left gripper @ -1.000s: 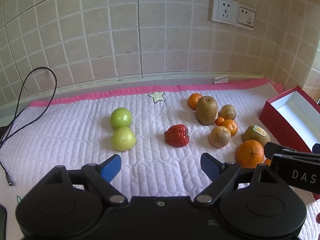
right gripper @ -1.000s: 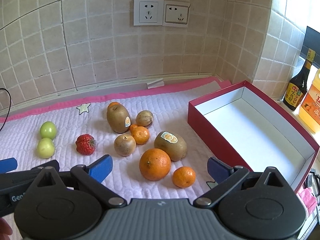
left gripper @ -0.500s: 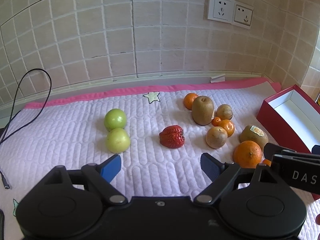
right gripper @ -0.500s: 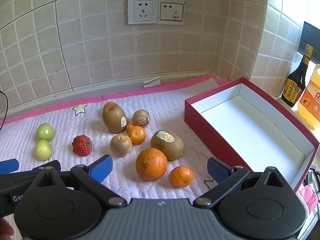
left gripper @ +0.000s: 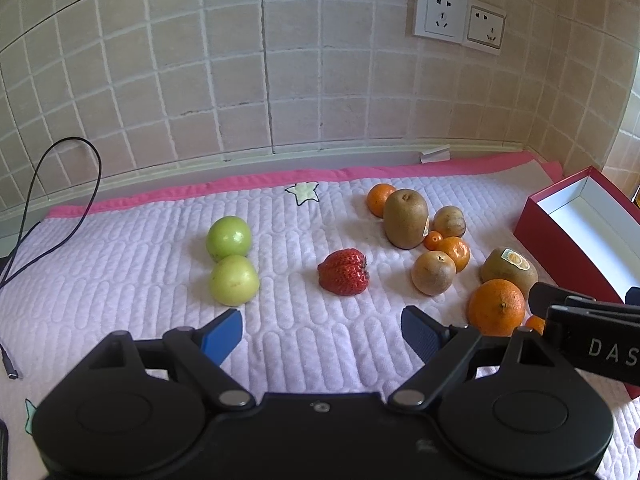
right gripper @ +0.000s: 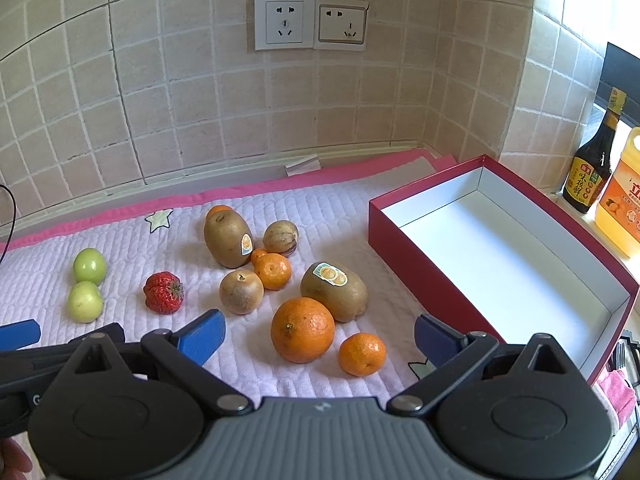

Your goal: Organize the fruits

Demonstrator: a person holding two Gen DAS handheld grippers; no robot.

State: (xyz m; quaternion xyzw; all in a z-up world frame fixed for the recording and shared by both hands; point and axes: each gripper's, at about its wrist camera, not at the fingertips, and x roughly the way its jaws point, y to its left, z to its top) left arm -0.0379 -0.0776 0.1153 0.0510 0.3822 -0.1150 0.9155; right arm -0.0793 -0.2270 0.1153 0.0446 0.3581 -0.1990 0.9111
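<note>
Fruit lies on a white quilted mat (left gripper: 120, 264). Two green apples (left gripper: 230, 258) sit at the left, a strawberry (left gripper: 344, 272) in the middle. To the right cluster several kiwis (right gripper: 334, 291), a big orange (right gripper: 303, 329) and small mandarins (right gripper: 362, 354). An empty red box (right gripper: 500, 256) with a white inside stands at the right. My left gripper (left gripper: 322, 334) is open above the mat, short of the strawberry. My right gripper (right gripper: 316, 336) is open, with the big orange and a mandarin just ahead between its fingers.
A tiled wall with two sockets (right gripper: 310, 23) backs the counter. A black cable (left gripper: 48, 208) loops at the far left. A dark sauce bottle (right gripper: 592, 168) and an orange oil jug (right gripper: 622, 200) stand on the sill beyond the box. A pink cloth (right gripper: 616, 394) lies at the right edge.
Both grippers drew back and rose slightly, so the fruit sits a little farther away and more wall shows. Jaws stayed open; no fruit moved.
</note>
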